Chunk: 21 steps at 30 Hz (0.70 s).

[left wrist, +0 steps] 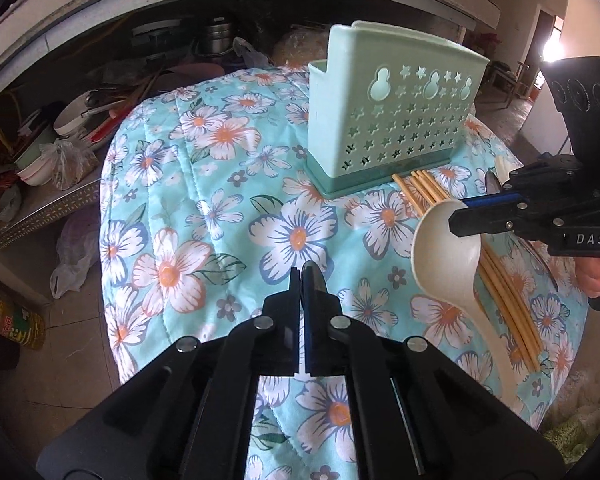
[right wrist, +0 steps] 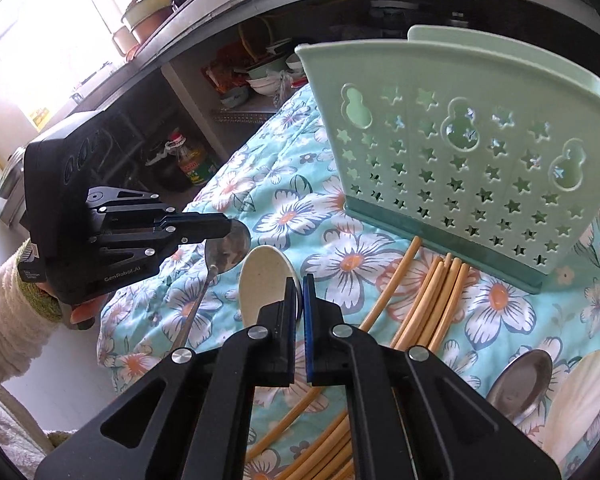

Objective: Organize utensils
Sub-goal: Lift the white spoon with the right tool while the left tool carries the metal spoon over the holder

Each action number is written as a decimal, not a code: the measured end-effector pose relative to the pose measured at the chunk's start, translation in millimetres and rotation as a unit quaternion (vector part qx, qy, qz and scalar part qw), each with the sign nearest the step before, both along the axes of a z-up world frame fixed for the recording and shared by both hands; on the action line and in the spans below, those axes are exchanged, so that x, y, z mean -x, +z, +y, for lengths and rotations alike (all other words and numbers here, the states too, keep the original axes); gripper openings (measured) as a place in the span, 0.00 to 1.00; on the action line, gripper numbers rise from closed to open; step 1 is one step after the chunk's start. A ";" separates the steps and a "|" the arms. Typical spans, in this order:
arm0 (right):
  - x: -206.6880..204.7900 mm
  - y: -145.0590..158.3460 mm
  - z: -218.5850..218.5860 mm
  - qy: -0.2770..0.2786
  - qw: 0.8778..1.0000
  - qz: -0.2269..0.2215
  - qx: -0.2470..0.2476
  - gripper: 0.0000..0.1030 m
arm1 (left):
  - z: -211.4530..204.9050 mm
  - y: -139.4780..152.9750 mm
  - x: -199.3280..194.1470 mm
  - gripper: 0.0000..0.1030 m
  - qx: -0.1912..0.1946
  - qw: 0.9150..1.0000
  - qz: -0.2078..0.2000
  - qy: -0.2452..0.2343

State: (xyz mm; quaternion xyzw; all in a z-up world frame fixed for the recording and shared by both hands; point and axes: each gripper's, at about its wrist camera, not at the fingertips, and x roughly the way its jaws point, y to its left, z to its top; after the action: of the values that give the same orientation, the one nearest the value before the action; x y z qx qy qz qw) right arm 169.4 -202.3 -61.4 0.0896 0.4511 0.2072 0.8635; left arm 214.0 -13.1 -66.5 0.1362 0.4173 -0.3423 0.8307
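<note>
A mint green utensil holder (left wrist: 388, 120) with star cut-outs stands upright on the floral cloth (left wrist: 220, 200); it also shows in the right wrist view (right wrist: 460, 152). My left gripper (left wrist: 302, 280) is shut on a metal spoon (right wrist: 226, 246), held above the cloth left of the holder. My right gripper (right wrist: 299, 292) is shut on a cream plastic spoon (right wrist: 260, 284), also seen in the left wrist view (left wrist: 444, 248). Several bamboo chopsticks (right wrist: 432, 300) lie on the cloth in front of the holder.
Another metal spoon (right wrist: 524, 380) and a cream spoon (right wrist: 576, 400) lie at the right on the cloth. A shelf with bowls (left wrist: 72, 120) and pots stands behind. An oil bottle (right wrist: 192, 164) stands on the floor at left.
</note>
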 end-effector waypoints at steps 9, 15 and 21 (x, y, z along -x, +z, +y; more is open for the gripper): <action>40.7 68.0 -36.4 -0.064 0.993 -0.097 0.001 0.03 | 16.6 103.8 0.4 0.01 0.053 0.987 -0.133 0.079; 70.6 113.3 -73.9 -0.115 0.981 -0.156 -0.009 0.03 | 8.1 193.3 -12.6 0.01 0.152 0.947 -0.241 0.150; 93.5 136.3 -101.3 -0.153 0.970 -0.188 -0.014 0.03 | -33.9 219.0 -40.8 0.00 0.191 0.925 -0.276 0.180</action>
State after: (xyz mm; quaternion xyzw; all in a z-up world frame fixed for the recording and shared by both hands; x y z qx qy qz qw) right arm 76.0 -303.7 74.9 0.1293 0.2585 0.0923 0.9528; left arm 254.8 -47.0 152.4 -0.0133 0.1155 -0.2087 0.9710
